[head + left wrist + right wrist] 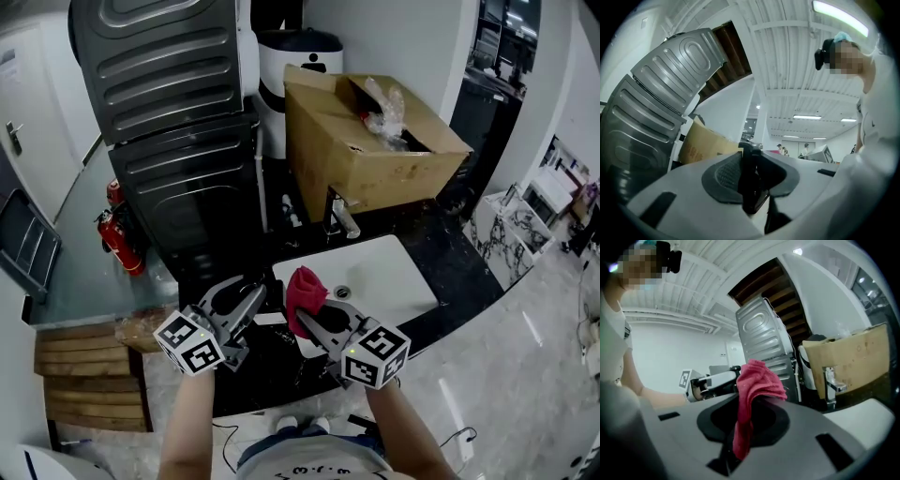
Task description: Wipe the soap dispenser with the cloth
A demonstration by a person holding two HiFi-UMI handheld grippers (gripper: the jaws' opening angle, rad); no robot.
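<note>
A red cloth sticks up over the near edge of the white sink, pinched in my right gripper. In the right gripper view the cloth bunches above the shut jaws and hangs down between them. My left gripper hovers beside it over the black counter, the two tips close together. In the left gripper view its jaws are closed on a narrow dark object, apparently the soap dispenser; most of it is hidden by the pads. The left gripper also shows behind the cloth.
A chrome faucet stands behind the sink, with an open cardboard box behind it. A tall grey ribbed metal panel fills the left. A red fire extinguisher and wooden steps lie lower left.
</note>
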